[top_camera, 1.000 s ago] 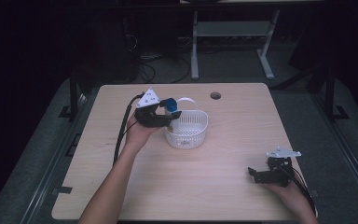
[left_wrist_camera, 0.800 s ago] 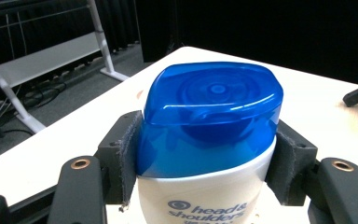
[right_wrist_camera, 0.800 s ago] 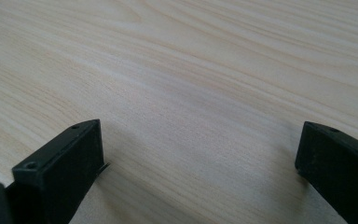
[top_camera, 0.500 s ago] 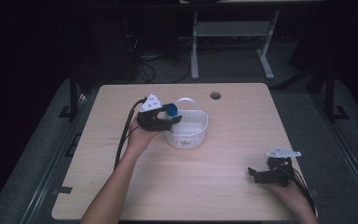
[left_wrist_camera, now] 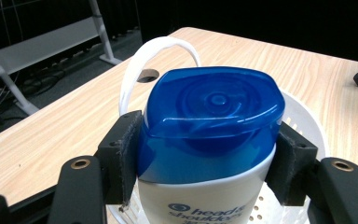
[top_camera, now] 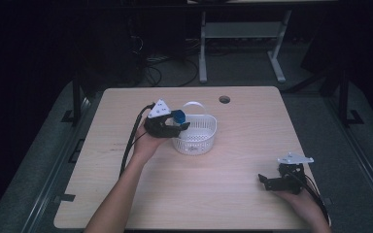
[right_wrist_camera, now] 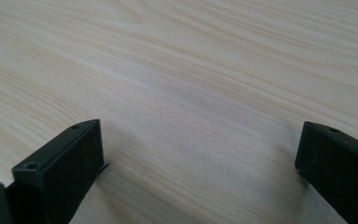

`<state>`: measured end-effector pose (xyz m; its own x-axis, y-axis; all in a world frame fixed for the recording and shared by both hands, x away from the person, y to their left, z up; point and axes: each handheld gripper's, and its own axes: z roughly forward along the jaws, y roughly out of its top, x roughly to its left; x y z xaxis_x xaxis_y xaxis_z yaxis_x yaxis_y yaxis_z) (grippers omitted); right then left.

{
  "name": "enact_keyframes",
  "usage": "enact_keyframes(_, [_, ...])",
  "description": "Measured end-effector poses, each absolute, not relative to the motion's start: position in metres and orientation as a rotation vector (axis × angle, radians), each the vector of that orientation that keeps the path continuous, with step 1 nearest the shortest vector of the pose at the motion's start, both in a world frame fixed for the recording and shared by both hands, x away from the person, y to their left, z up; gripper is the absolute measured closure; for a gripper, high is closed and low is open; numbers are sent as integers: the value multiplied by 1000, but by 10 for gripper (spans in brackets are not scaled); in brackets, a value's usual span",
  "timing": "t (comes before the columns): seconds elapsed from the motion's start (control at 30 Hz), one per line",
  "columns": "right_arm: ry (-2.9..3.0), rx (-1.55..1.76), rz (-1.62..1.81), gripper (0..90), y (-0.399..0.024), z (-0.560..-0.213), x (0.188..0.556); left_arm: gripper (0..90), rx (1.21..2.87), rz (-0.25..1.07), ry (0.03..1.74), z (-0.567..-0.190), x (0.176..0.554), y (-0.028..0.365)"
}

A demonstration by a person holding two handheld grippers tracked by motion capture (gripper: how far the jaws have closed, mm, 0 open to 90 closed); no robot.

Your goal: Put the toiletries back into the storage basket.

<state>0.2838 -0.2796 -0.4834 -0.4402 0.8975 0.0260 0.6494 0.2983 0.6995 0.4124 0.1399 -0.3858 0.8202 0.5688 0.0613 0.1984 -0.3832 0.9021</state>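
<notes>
Half the shampoo bottle sits cropped.

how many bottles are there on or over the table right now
1: a white shampoo bottle with a blue cap, clamped in the left hand-held gripper over the near rim of the white basket. The basket floor is partly hidden, so another could lie inside.

Left gripper: black body, grey three-cornered plate with dark dots on top, black cable trailing along forearm. Jaws black, flat dark pads, brass-coloured screws. Right gripper: black, same grey plate, black cable. Forearms bare, no sleeves.
</notes>
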Motion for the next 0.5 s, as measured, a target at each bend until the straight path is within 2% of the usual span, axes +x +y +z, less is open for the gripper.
enact_keyframes(0.5, [2201,1389,919,5,-280,-483,284,358,1926,434,577,-390,412,144])
